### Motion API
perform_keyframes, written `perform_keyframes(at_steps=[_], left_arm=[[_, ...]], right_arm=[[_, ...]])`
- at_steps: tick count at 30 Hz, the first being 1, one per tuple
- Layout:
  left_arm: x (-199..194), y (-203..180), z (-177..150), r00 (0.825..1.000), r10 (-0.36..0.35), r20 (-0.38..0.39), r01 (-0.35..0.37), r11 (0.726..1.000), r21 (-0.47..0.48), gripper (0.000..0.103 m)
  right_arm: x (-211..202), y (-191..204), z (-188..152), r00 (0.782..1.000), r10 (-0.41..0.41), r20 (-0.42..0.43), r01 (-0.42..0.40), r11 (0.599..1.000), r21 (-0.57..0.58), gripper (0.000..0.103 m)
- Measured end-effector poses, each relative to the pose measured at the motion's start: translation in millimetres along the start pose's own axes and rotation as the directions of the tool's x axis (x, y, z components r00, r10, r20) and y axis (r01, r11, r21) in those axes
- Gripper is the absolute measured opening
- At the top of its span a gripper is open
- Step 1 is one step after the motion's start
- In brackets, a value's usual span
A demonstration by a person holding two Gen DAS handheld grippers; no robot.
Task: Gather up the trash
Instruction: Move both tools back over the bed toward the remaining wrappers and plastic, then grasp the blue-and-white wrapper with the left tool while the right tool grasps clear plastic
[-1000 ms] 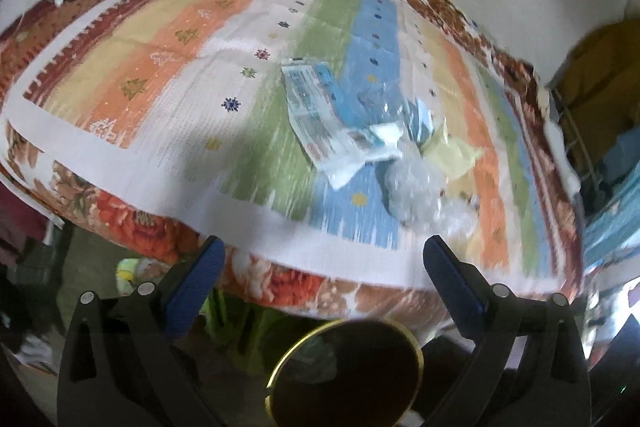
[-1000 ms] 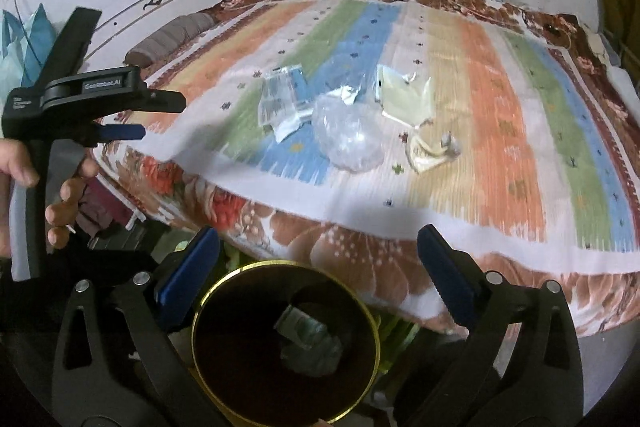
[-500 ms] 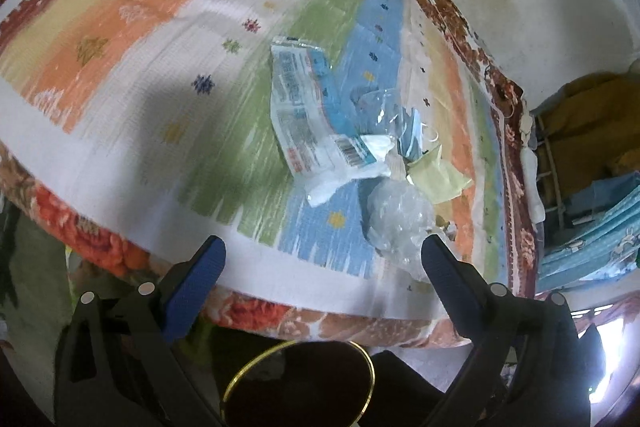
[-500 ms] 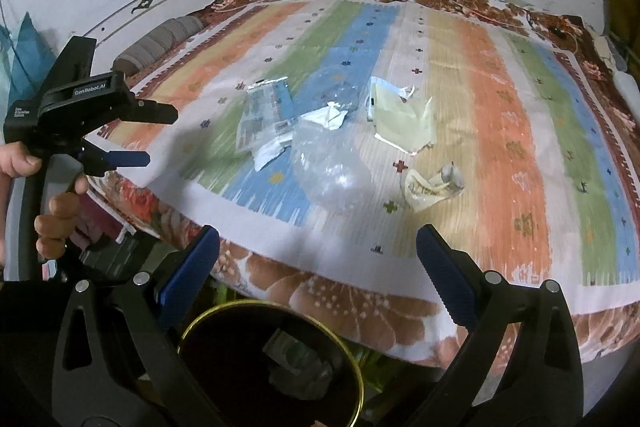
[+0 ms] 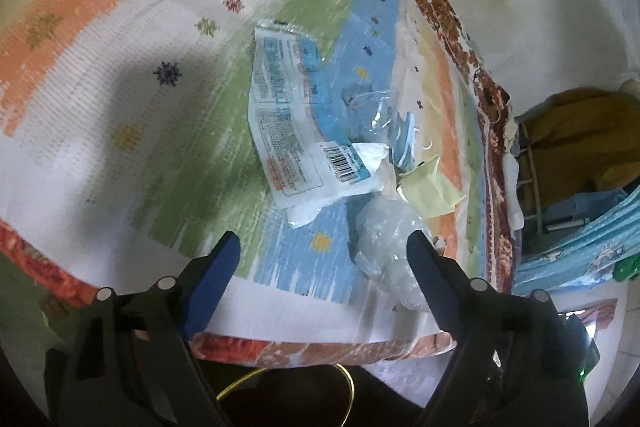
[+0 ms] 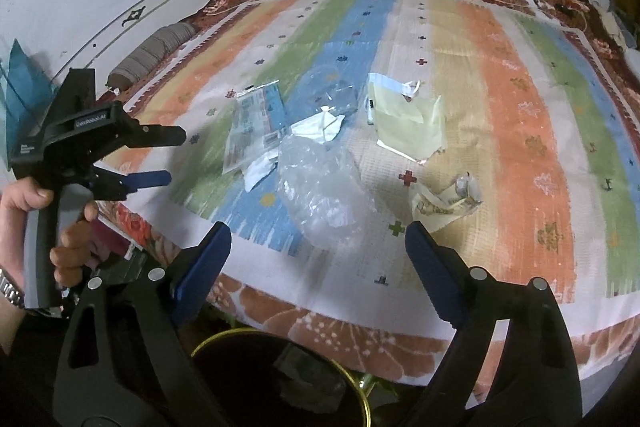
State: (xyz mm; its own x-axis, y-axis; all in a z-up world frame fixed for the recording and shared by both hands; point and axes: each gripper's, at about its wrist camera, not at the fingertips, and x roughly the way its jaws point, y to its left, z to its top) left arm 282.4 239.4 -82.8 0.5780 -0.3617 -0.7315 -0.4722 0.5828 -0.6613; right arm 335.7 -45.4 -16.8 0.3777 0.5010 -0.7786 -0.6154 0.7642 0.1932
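Note:
Trash lies on the striped bedspread (image 6: 520, 115): a blue-and-white printed wrapper (image 5: 288, 123) (image 6: 256, 123), a crumpled clear plastic bag (image 5: 384, 243) (image 6: 320, 187), a pale yellow packet (image 5: 430, 189) (image 6: 408, 119) and a crumpled paper scrap (image 6: 444, 203). My left gripper (image 5: 322, 255) is open and empty, just short of the wrapper; it also shows in the right wrist view (image 6: 160, 159). My right gripper (image 6: 318, 247) is open and empty, in front of the clear bag. A dark gold-rimmed bin (image 6: 280, 379) (image 5: 288, 395) stands below the bed edge with a wrapper inside.
A grey bolster (image 6: 156, 51) lies at the bed's far left by the white wall. Yellow cloth (image 5: 580, 139) and blue fabric (image 5: 580, 251) are piled beside the bed on the right of the left wrist view.
Both grippers have moved up from over the bin and forward over the bed edge toward the trash. Both stay open. The bin has dropped low in both views.

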Motion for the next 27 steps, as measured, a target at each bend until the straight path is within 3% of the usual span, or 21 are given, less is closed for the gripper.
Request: perform_keyframes(at_steps=[1,9,12,18,20,23,27], left_arm=[[2,2,1,1.0,-0.006,-0.008,0.005,1.0,-0.004,0.078],[29,9,11,0.999,-0.018,-0.041,0.017,1.0,-0.02,0.076],[40,11,13,0.999,0.006,-0.047,-0.005,1.0,0.004,0.073],[53,19,19,0.999,-0.032,-0.036,0.031,0.999,-0.032,0.067],[60,17,20,0.998,-0.048,-0.052,0.046,0.998,-0.032,0.053],[66,12,19,0.999,-0.008,-0.052,0.008,1.0,-0.004,0.036],[57,13,19,1.0,0.014,-0.011,-0.014,1.0,-0.022,0.028]], right_arm=[[6,-1,0,1.0,-0.007,-0.01,0.007,1.0,-0.002,0.075],[26,1,13,0.999,0.037,-0.04,-0.035,0.998,0.045,0.065],[35,3,16,0.997,-0.003,-0.071,0.006,0.998,0.056,0.061],[54,-1,17,0.993,-0.01,-0.115,0.017,0.998,0.057,0.039],[58,-3,19,0.993,-0.009,-0.119,0.017,0.998,0.067,0.036],[58,-8,20,0.993,0.006,-0.122,0.006,0.995,0.098,0.028],[55,-10,19,0.993,0.01,-0.122,0.001,0.996,0.085,0.02]])
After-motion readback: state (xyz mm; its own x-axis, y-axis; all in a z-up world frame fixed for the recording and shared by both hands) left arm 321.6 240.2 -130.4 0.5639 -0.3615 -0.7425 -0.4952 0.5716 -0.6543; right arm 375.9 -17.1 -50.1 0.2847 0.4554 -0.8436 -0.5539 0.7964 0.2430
